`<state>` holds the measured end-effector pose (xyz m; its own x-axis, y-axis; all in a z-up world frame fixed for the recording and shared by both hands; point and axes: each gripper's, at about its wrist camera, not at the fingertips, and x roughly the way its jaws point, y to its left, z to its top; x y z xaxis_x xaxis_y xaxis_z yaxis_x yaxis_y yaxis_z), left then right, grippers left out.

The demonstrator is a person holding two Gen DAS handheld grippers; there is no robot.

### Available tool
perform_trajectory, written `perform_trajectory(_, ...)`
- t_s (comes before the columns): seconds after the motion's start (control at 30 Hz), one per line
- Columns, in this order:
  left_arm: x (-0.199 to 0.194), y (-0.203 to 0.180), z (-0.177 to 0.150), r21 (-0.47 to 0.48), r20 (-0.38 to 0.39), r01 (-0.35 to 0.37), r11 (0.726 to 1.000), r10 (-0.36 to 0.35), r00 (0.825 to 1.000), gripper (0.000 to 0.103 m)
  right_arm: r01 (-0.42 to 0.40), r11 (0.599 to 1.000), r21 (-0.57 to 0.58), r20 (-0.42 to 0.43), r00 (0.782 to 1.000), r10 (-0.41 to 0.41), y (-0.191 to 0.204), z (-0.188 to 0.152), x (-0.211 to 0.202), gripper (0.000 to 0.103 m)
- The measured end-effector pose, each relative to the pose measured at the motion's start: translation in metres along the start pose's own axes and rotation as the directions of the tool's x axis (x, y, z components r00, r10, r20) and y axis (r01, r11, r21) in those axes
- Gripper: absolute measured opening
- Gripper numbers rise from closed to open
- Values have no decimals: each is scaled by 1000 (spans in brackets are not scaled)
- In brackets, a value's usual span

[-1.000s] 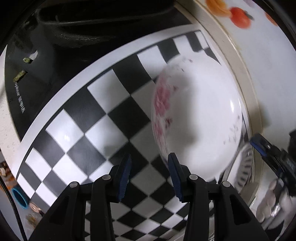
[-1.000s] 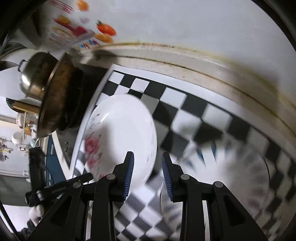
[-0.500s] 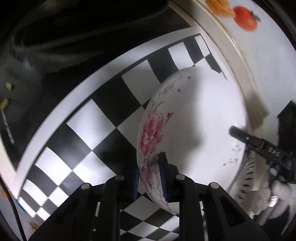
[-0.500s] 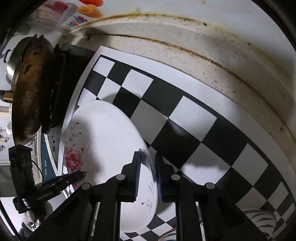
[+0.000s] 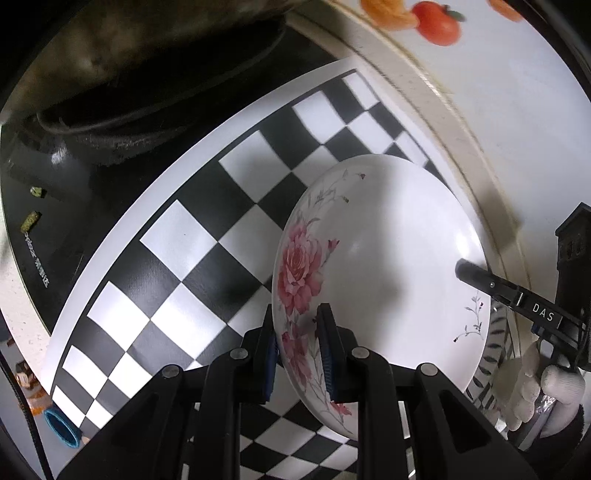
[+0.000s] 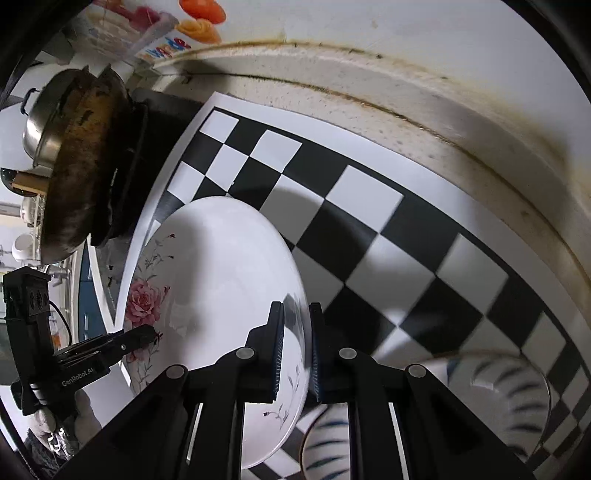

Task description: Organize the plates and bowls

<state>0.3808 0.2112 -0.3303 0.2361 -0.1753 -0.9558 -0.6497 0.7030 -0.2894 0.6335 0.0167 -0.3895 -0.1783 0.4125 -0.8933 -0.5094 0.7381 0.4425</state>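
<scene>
The white plate (image 5: 388,266) bears pink roses. The left gripper (image 5: 297,347) and right gripper (image 6: 295,350) each clamp its rim, jaws narrow.

A black-and-white checkered mat (image 6: 373,236) covers the speckled counter — a stained white wall (image 6: 424,40) rises behind, fruit stickers (image 5: 437,23) on it.
</scene>
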Motion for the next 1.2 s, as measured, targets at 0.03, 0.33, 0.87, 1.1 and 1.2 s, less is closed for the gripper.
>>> perform_trajectory(0.03,-4,-2,-2,10,2,5,1000,-5,1000,18,-2,1000,3,10,1000,2,-2,-6,-8,15)
perform_trajectory(0.33,-52,-28,-21,174,21,42,984,-46,999,18,5,997,73,133,991,-15,-1,-64,-75,15)
perform_trajectory(0.87,-87,-97,-107,519,-61,129,845,-114,992,18,1,933,359,323,938,-126,-21,-257,-173,15)
perform_trajectory(1.1,-65,-112,-145,602,-129,144,786,-82,988,18,-4,886,464,336,926,-172,-30,-343,-167,15)
perform_trajectory(1.2,-52,-113,-162,627,-156,138,766,-50,986,18,-14,865,502,327,929,-175,-35,-372,-155,15)
